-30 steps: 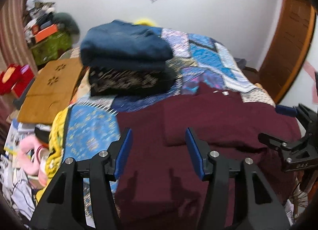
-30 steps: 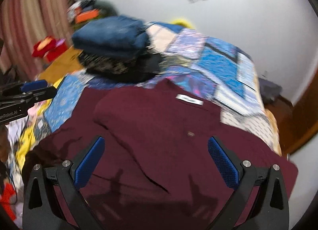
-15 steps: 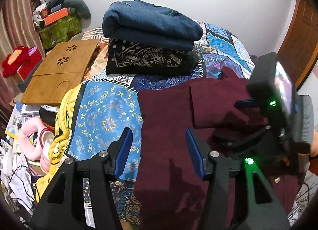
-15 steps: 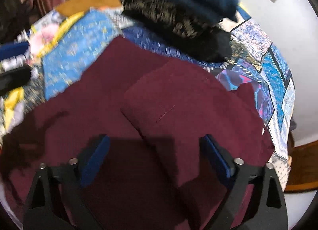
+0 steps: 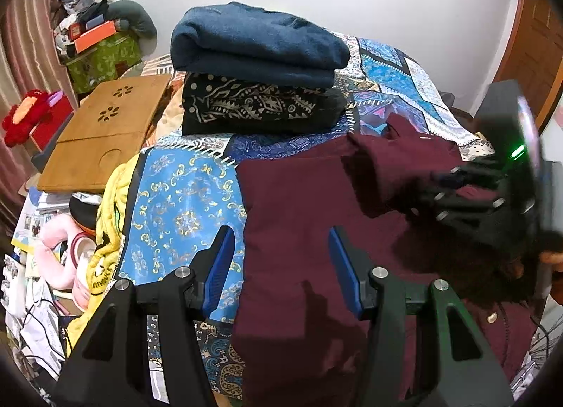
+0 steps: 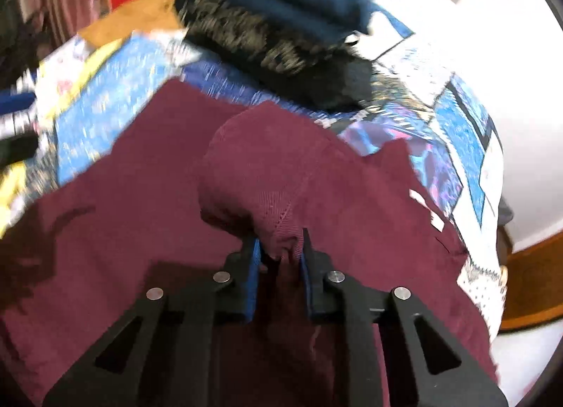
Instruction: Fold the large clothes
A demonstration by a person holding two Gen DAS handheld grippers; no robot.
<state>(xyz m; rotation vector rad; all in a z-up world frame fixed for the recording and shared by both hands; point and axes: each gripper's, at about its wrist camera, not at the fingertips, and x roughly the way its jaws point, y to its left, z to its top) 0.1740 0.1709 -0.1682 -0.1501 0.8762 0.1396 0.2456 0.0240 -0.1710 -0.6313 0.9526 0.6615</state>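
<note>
Two garments (image 5: 257,65) stacked at 12 o'clock; maroon shirt (image 5: 299,213) part-folded (sleeve in). Right tongs (image 6: 280,252) closing on a fold; left tongs (image 5: 279,266) half-open, empty.

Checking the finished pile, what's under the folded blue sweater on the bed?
Under the blue sweater lies a folded black garment with pale patterns, resting on the patchwork bedspread. Whether anything lies beneath the black garment is hidden.

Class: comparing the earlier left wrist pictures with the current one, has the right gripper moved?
Yes. The right gripper has moved inward from the right edge, over the maroon garment, towards the folded navy blanket; its jaws are closing on maroon fabric.
</note>
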